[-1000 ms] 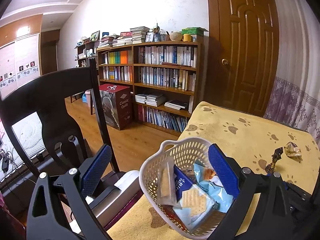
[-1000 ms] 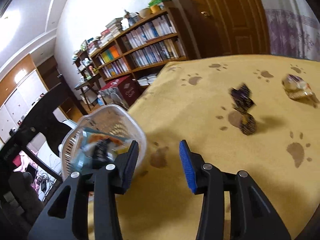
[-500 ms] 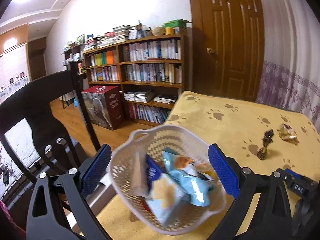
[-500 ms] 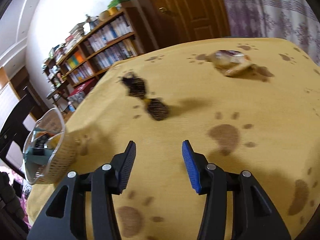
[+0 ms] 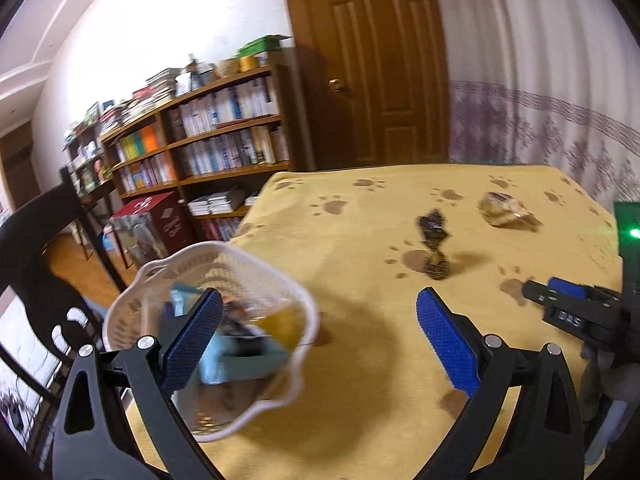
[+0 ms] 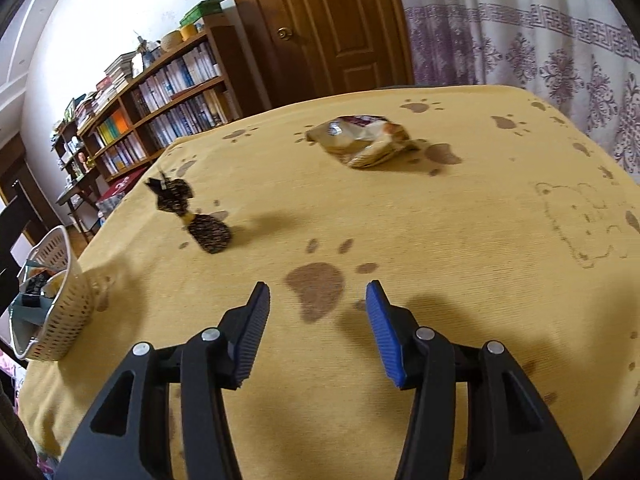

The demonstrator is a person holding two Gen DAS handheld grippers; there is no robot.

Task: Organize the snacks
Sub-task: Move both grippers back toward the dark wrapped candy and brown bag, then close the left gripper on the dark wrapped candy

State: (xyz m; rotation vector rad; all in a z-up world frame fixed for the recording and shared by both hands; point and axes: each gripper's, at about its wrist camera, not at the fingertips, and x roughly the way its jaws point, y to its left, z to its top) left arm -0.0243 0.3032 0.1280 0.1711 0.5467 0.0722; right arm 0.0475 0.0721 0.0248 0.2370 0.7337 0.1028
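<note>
Basket: the white basket [image 5: 208, 336], holding blue packets, sits at the table's near-left corner — a knock from the left gripper [image 5: 316, 336] could tip it off the edge.
Left fingers: wide apart, empty, one over the basket.
Right gripper [image 6: 316, 324]: fingers apart, empty, above bare yellow cloth [image 6: 480, 240].
Loose snacks: dark twisted candies [image 6: 192, 216] mid-table, crinkled beige packet [image 6: 364, 144] farther right — both could skid under a shallow pinch.
Obstacles: none between right gripper and candies.

One basket [image 5: 208, 264], two loose snacks [image 6: 362, 142]
</note>
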